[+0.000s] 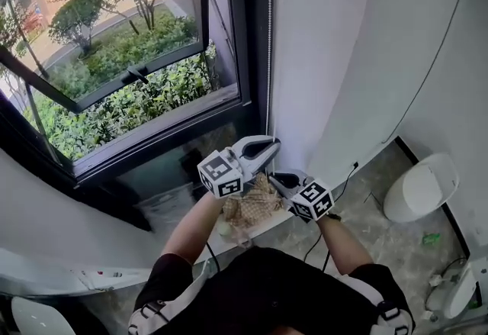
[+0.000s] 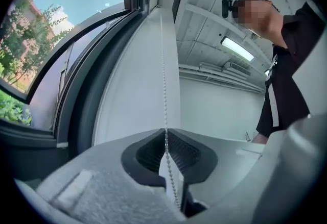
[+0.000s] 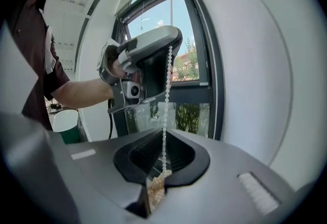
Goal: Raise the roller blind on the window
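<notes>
A white bead chain [image 1: 268, 36] hangs down the wall beside the black-framed window [image 1: 229, 36]. The roller blind itself is in no view. My left gripper [image 1: 268, 149] is shut on the chain at sill height. In the left gripper view the chain [image 2: 163, 65] runs up the white reveal from the closed left gripper [image 2: 166, 130]. Just below it my right gripper [image 1: 277, 184] is shut on the same chain. In the right gripper view the bead chain [image 3: 167, 80] drops from the left gripper [image 3: 148, 59] into the closed right gripper [image 3: 164, 131].
A beige woven net [image 1: 252, 207] lies on the sill under both grippers. A tilted window sash [image 1: 114, 74] stands open over green shrubs. A black cable [image 1: 345, 177] runs down the white wall. A white rounded bin [image 1: 421, 187] stands on the floor at right.
</notes>
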A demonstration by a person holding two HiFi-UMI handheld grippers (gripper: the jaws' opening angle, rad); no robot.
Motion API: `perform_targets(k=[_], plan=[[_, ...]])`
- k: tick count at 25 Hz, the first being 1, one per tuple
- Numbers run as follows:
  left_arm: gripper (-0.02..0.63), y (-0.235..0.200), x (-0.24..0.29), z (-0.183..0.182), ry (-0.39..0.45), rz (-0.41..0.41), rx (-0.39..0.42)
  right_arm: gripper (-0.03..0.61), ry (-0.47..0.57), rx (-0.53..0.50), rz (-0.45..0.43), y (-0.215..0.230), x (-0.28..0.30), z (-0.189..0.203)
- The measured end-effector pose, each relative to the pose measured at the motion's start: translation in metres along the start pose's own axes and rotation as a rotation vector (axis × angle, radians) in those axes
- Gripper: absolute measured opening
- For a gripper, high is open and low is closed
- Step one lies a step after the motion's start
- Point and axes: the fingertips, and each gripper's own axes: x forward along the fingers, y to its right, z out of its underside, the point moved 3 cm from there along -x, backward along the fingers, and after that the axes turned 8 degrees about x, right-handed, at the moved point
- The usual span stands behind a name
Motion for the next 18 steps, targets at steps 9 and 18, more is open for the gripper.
perform_targets(k=[9, 18], plan=[[0.018, -0.018, -0.021, 0.004, 0.015, -0.090, -0.049, 0.087, 0.227, -0.058, 0.025, -0.007, -0.041, -0.059], [0.018, -0.006, -0.018, 0.000, 0.044, -0.066, -0.063, 0.104, 0.588, -0.129, -0.021, -0.036, -0.076, -0.211]])
